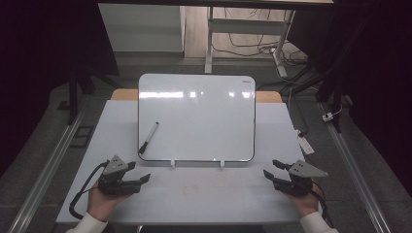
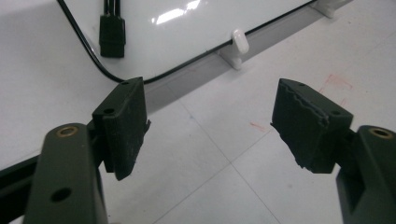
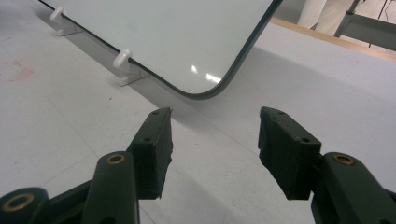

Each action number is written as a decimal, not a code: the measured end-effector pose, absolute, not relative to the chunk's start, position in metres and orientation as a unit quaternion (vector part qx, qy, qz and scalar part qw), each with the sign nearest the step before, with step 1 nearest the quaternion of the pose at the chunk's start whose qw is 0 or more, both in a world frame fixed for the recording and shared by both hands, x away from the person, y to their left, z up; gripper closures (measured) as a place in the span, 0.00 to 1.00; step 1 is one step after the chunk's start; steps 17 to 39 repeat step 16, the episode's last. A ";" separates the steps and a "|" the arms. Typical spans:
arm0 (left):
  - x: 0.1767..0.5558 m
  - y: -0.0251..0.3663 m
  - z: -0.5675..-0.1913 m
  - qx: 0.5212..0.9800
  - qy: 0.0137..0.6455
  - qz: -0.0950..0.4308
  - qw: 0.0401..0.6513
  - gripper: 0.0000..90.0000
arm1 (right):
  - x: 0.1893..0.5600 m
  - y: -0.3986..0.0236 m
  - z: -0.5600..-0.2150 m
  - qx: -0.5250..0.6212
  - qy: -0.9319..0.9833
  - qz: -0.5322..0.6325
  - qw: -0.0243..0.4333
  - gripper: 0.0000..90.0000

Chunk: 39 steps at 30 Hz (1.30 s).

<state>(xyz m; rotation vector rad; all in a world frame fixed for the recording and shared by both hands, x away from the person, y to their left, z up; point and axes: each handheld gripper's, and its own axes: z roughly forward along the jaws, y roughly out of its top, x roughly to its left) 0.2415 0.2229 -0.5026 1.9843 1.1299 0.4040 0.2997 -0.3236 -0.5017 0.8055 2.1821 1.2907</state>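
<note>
High view: a whiteboard rests tilted on the white table, propped on two small white clips at its near edge. A black-capped marker lies on the board's lower left area, cap end toward the near corner. The left gripper sits low over the table just in front of the board's near left corner, held in the left hand; its jaws are spread with nothing between them. The right gripper sits just in front of the near right corner, held in the right hand; its jaws are also spread and empty.

Left gripper view: the left gripper points at the bare table surface. The whiteboard edge runs across the upper part, with one clip and the marker cap beyond. Faint red marks show on the table.

Right gripper view: the right gripper faces the whiteboard rounded corner, apart from it. Two clips stand along the edge.
</note>
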 end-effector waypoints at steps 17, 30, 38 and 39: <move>0.237 0.230 -0.512 0.768 0.463 0.173 0.407 0.31 | 0.302 -0.316 -0.501 0.278 0.805 0.469 0.233 0.47; 0.237 0.230 -0.512 0.768 0.463 0.173 0.407 0.31 | 0.302 -0.316 -0.501 0.278 0.805 0.469 0.233 0.47; 0.237 0.230 -0.512 0.768 0.463 0.173 0.407 0.31 | 0.302 -0.316 -0.501 0.278 0.805 0.469 0.233 0.47; 0.237 0.230 -0.512 0.768 0.463 0.173 0.407 0.31 | 0.302 -0.316 -0.501 0.278 0.805 0.469 0.233 0.47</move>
